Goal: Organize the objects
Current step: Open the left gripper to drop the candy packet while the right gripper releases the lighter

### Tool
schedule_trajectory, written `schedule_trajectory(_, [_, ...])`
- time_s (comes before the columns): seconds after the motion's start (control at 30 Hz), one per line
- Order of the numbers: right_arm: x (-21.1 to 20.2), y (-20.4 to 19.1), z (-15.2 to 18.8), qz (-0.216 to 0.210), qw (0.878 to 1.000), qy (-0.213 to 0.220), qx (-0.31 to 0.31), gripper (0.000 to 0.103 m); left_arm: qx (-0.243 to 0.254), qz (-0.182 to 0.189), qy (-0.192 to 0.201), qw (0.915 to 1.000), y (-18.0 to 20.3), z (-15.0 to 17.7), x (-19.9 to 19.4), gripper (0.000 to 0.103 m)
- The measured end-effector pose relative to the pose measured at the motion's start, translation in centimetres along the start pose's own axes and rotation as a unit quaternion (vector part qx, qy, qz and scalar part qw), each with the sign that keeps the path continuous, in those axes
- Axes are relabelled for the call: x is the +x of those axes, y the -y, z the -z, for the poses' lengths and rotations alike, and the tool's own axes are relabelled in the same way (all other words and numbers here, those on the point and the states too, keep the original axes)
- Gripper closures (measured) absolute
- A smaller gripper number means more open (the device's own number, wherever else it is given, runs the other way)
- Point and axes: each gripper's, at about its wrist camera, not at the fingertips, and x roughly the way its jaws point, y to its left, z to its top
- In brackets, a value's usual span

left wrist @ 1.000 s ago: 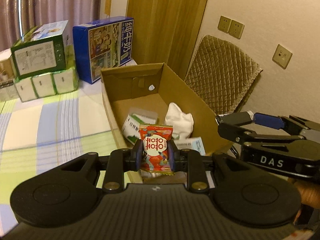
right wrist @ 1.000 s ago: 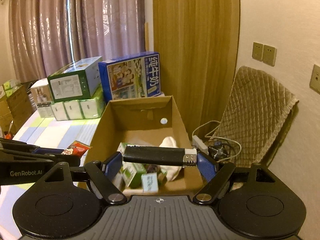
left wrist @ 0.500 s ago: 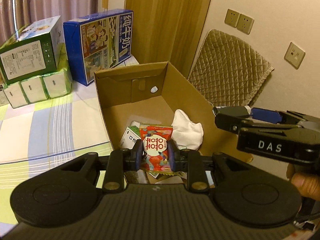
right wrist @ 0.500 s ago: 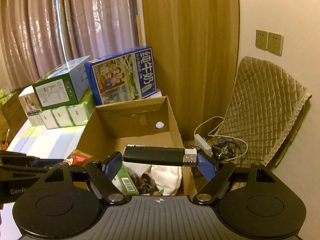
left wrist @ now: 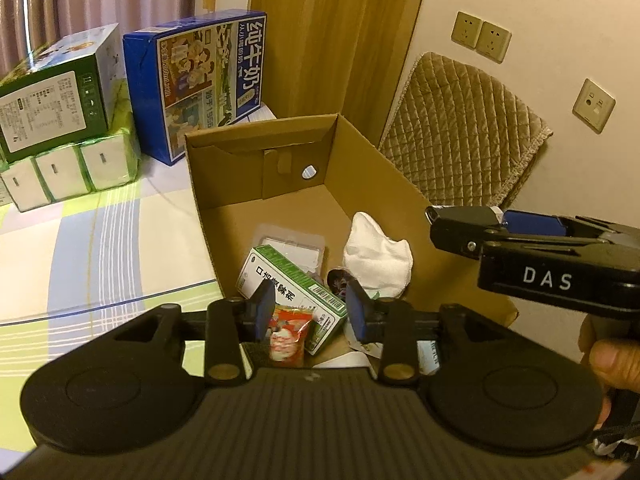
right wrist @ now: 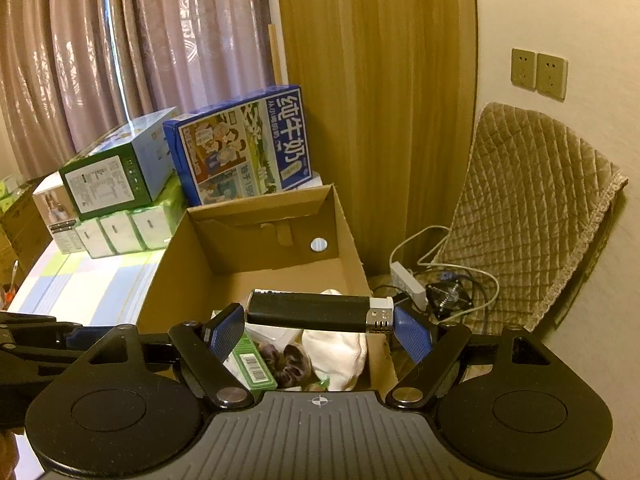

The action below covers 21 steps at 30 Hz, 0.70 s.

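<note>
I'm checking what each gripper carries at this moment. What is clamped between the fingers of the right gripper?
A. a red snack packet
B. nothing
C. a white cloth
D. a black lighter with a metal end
D: in the right wrist view the right gripper pinches a black lighter lengthwise between its blue pads, above the cardboard box.

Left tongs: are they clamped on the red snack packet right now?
No. The left tongs stand open, and the red snack packet lies loose below them inside the cardboard box.
</note>
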Motion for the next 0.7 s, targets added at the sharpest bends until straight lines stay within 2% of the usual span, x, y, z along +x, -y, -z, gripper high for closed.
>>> schedule_trajectory(0.27, [-0.3, -0.4, -0.2, -0.011, 1.000, 0.001, 0.004, 0.025, -0.003, -0.020, 0.006, 0.9998, -1.3, 0.3, -1.1, 0.069])
schedule_trajectory(0.43, [0.4, -0.7, -0.7, -0.041, 0.999, -0.008, 0.014, 0.024, -0.018, -0.031, 0.009, 0.9993, -2.7, 0.7, -1.8, 0.067])
schedule_trajectory(0.47, [0.7, -0.7, -0.8, -0.055, 0.998, -0.011, 0.019, 0.021, -0.020, -0.033, 0.009, 0.9992, -3.0, 0.8, -1.9, 0.065])
schedule_trajectory(0.5, [0.8, -0.6, -0.8, -0.061, 0.998, -0.012, 0.029, 0.008, -0.024, -0.034, 0.009, 0.9991, -3.2, 1.0, -2.0, 0.063])
schedule_trajectory(0.53, [0.8, -0.4, -0.8, -0.059, 0.997, -0.006, 0.041, 0.003, -0.026, -0.034, 0.008, 0.9991, -3.4, 1.1, -2.1, 0.062])
schedule_trajectory(0.63, [0.3, -0.1, -0.8, -0.060, 0.997, 0.004, 0.053, 0.003, -0.030, -0.035, 0.010, 0.9989, -3.9, 1.7, -2.7, 0.056])
schedule_trajectory(0.7, [-0.2, 0.0, -0.7, -0.059, 0.997, 0.005, 0.052, 0.003, -0.032, -0.039, 0.013, 0.9986, -4.1, 2.1, -3.3, 0.043])
